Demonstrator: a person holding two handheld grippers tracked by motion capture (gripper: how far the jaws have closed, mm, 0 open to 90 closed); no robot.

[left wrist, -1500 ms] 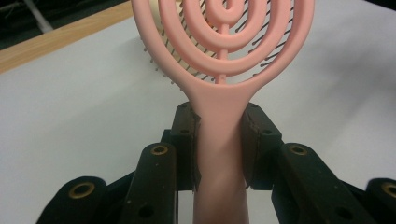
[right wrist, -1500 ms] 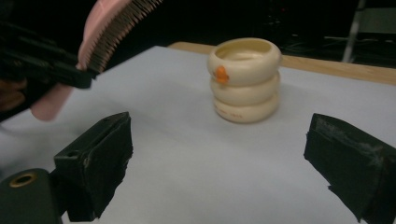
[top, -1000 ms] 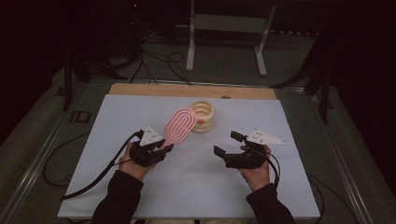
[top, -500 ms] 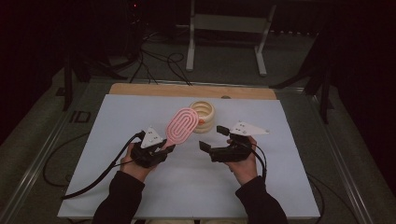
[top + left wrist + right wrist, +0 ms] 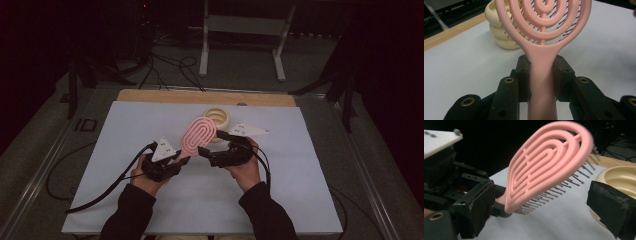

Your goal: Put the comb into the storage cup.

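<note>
A pink hairbrush (image 5: 198, 136) with an oval, ringed head rises tilted above the white sheet. My left gripper (image 5: 176, 161) is shut on its handle; in the left gripper view the black pads (image 5: 523, 75) press both sides of the handle of the brush (image 5: 544, 30). My right gripper (image 5: 212, 143) is open at the brush's right side. In the right gripper view its jaws stand wide apart around my right gripper's gap (image 5: 544, 207), with the brush head (image 5: 544, 167) and its bristles between and just beyond them, apart from both pads.
A cream ribbed bowl (image 5: 218, 118) stands right behind the brush, close to the right jaw (image 5: 619, 176). The white sheet (image 5: 280, 200) covers the table, with a wooden strip (image 5: 150, 95) along its far edge. Cables and a metal stand lie on the floor beyond.
My right gripper has moved left and forward from the open sheet to the brush head, turning toward it. The left gripper has kept the brush almost still.
</note>
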